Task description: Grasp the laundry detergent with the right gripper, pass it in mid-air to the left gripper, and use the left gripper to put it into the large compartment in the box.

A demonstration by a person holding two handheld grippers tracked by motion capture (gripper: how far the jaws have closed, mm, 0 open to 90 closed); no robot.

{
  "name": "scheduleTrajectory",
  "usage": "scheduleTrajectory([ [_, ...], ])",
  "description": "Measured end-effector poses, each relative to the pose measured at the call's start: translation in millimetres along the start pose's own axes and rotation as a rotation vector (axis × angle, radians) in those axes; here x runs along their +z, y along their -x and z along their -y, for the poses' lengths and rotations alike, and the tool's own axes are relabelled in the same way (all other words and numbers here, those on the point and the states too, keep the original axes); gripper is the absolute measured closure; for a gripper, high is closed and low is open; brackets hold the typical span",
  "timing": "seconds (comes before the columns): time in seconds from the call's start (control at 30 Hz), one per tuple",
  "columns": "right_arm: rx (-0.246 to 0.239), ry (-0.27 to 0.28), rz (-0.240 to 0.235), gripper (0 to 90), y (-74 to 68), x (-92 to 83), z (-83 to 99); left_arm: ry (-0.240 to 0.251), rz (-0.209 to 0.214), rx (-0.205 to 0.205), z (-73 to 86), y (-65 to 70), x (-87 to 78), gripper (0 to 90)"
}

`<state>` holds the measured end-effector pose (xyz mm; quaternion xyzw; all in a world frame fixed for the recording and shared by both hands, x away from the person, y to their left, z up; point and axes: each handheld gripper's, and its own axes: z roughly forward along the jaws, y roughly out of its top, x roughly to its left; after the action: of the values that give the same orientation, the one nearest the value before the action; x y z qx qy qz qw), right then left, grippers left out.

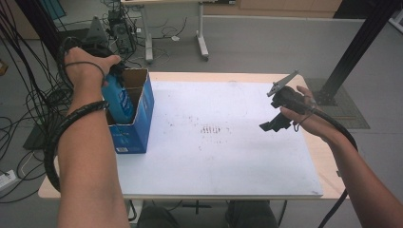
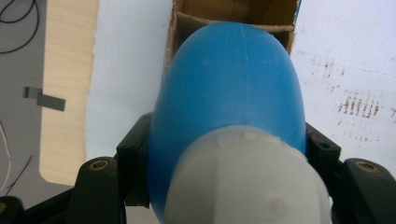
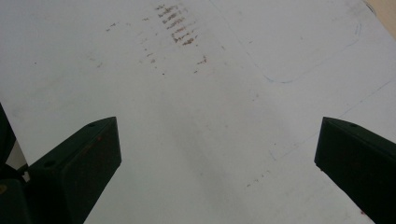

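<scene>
At the left of the high view, the left gripper (image 1: 113,71) is clamped on a blue bottle (image 1: 118,100), which hangs partway inside an open blue cardboard box (image 1: 138,130) standing near the left edge of the white table mat (image 1: 228,156). Its lower part sits below the box's rim while its upper part and the gripper stay above it. Seen from the left gripper view, the bottle (image 2: 229,88) takes up the centre of the frame, its grey-white cap (image 2: 247,182) low in the picture between the two black jaws that press on its sides, and its far end points into the brown inside of the box (image 2: 233,14) at the top centre.

Toward the right of the high view, the right gripper (image 1: 274,124) hovers above the mat, well apart from the box. Its own view shows the jaws spread wide at the lower corners with nothing between them, over the mat (image 3: 210,116) and some brownish smudges (image 3: 177,28) at the upper centre.
</scene>
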<state>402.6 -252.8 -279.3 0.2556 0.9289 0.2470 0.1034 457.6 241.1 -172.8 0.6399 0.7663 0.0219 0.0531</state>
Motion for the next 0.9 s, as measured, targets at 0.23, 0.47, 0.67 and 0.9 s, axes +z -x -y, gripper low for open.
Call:
scheduleTrajectory([
  [0.23, -0.002, -0.006, 0.004, 0.4, -0.7, 3.2, -0.1, -0.003, -0.011, 0.029, 1.9, 2.7, 23.9, 36.5],
  [0.47, 0.003, -0.006, 0.011, 0.3, -0.3, 4.5, -0.2, 0.015, -0.022, 0.038, 3.0, 5.4, 41.1, 36.5],
  [0.67, -0.005, -0.019, 0.006, 0.4, -1.2, 8.7, -1.6, 0.015, -0.011, 0.039, 4.8, 4.9, 55.0, 36.5],
  [0.9, -0.007, -0.023, 0.008, 0.4, -1.1, 10.1, -2.9, 0.011, -0.014, 0.046, 5.8, 5.3, 66.0, 36.5],
])
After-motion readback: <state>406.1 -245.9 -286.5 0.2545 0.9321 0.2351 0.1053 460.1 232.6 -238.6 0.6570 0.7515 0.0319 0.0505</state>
